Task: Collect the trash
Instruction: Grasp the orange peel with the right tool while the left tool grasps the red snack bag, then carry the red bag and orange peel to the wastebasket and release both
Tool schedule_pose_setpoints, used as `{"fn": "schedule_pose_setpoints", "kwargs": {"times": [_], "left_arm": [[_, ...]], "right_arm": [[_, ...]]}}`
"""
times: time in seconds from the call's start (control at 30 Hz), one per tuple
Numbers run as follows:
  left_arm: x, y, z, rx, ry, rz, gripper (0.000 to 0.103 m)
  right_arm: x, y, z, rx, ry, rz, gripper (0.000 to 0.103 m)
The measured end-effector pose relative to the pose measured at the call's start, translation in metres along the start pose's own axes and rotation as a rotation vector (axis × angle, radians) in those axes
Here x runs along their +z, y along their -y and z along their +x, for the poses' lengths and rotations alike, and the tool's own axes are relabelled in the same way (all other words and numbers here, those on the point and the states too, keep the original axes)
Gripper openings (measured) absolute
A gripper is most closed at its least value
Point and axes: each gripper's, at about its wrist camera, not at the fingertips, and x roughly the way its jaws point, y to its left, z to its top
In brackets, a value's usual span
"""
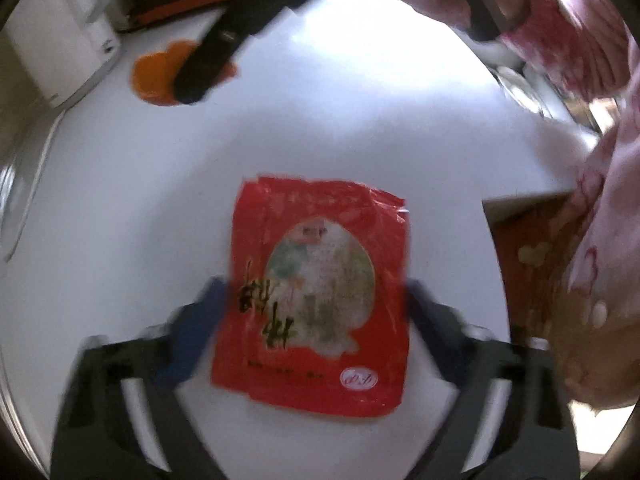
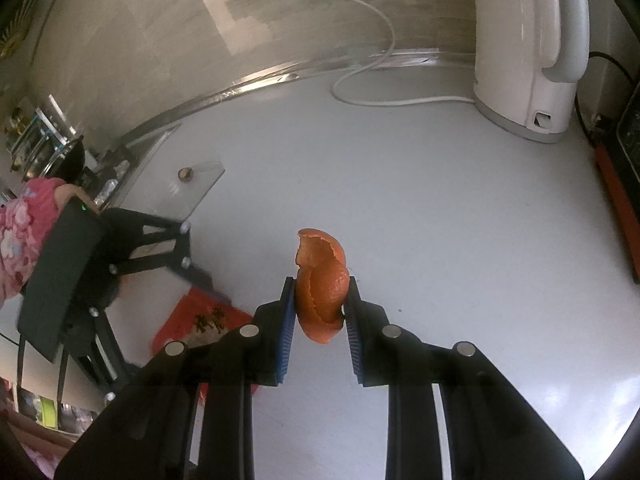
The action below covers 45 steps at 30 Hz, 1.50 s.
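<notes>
Left gripper [image 1: 316, 300]: black hand-held two-finger gripper with blue pads, pointing steeply down over the flat red foil snack packet [image 1: 316, 292]. Its jaws straddle the packet's two long edges; blur hides whether the pads actually press it, so I cannot tell if it is gripped.

Right gripper [image 2: 320, 312]: the same kind of tool, closed narrow on a curled piece of orange citrus peel [image 2: 322, 284]. Both blue pads press the peel's sides, and it is held clear above the white countertop [image 2: 440, 240].

Why held so: the peel looks to be kept aloft as a piece already collected, while the other hand goes for the packet. This is my judgement.

Packet position: flat on the countertop, printed face up, near the front edge.

Edges: in the left wrist view the countertop ends in a corner to the right of the packet, with a drop beyond it, and a pink patterned sleeve [image 1: 608, 216] is close by there.

Open room: bare surface lies all around the packet. The white electric kettle [image 2: 532, 48], its white cord [image 2: 384, 96] and an orange-and-black appliance [image 2: 624, 184] stand well apart at the back.

Risk: a thin, flat packet may slide or buckle when pinched.
</notes>
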Motion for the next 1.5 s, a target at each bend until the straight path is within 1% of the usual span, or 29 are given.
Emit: {"fn": "schedule_pose_setpoints", "kwargs": {"times": [0.03,0.07,0.1,0.13,0.23,0.3,0.37,0.5,0.6,0.63,0.73,0.8,0.83,0.87,0.97,1.07,1.13,1.27,1.4,1.5], "left_arm": [[-0.001,-0.001,-0.004,-0.001,-0.005,-0.039,0.034],[-0.002,-0.004,-0.007,-0.015,-0.014,-0.077,0.021],[-0.003,-0.006,-0.009,-0.032,-0.019,-0.121,0.016],[-0.006,-0.008,-0.011,-0.026,-0.013,-0.145,0.015],[-0.013,-0.004,-0.017,0.027,0.01,-0.197,0.013],[-0.019,-0.004,-0.024,0.055,0.029,-0.263,0.011],[-0.026,0.0,-0.033,0.071,0.061,-0.345,0.011],[-0.046,0.02,-0.059,0.159,0.135,-0.512,0.011],[-0.068,0.045,-0.082,0.232,0.186,-0.653,0.011],[-0.071,0.054,-0.086,0.248,0.195,-0.683,0.011],[-0.098,0.085,-0.111,0.323,0.241,-0.82,0.011],[-0.109,0.106,-0.125,0.366,0.269,-0.892,0.011],[-0.109,0.119,-0.127,0.38,0.278,-0.917,0.011],[-0.117,0.133,-0.134,0.414,0.289,-0.955,0.011],[-0.137,0.179,-0.14,0.491,0.303,-1.048,0.011],[-0.152,0.212,-0.142,0.545,0.304,-1.145,0.011],[-0.162,0.234,-0.139,0.567,0.296,-1.204,0.011],[-0.196,0.27,-0.131,0.603,0.267,-1.328,0.011],[-0.23,0.304,-0.118,0.596,0.259,-1.445,0.011],[-0.247,0.324,-0.101,0.583,0.249,-1.506,0.011]], "right_arm": [[-0.001,-0.001,-0.001,-0.002,0.001,-0.003,0.024],[-0.002,-0.001,-0.001,-0.004,-0.001,-0.004,0.024],[-0.002,-0.001,-0.001,-0.005,-0.003,-0.005,0.024],[-0.004,-0.002,-0.001,-0.004,-0.005,-0.005,0.024],[-0.005,-0.004,-0.002,-0.011,-0.009,-0.007,0.024],[-0.005,-0.008,-0.006,-0.009,-0.009,-0.013,0.024],[-0.006,-0.014,-0.01,-0.005,-0.007,-0.024,0.024],[-0.009,-0.034,-0.018,0.016,-0.006,-0.057,0.024],[-0.015,-0.057,-0.023,0.055,-0.013,-0.092,0.024],[-0.017,-0.067,-0.024,0.069,-0.018,-0.106,0.024],[-0.025,-0.099,-0.026,0.12,-0.033,-0.153,0.024],[-0.031,-0.12,-0.024,0.152,-0.052,-0.183,0.024],[-0.033,-0.129,-0.023,0.163,-0.058,-0.198,0.024],[-0.038,-0.144,-0.022,0.187,-0.068,-0.217,0.024],[-0.051,-0.181,-0.014,0.253,-0.11,-0.261,0.024],[-0.069,-0.222,-0.007,0.314,-0.163,-0.324,0.024],[-0.084,-0.251,-0.001,0.355,-0.205,-0.373,0.024],[-0.112,-0.293,0.01,0.399,-0.272,-0.463,0.024],[-0.141,-0.327,0.024,0.419,-0.352,-0.533,0.024],[-0.159,-0.337,0.032,0.417,-0.393,-0.566,0.024]]}}
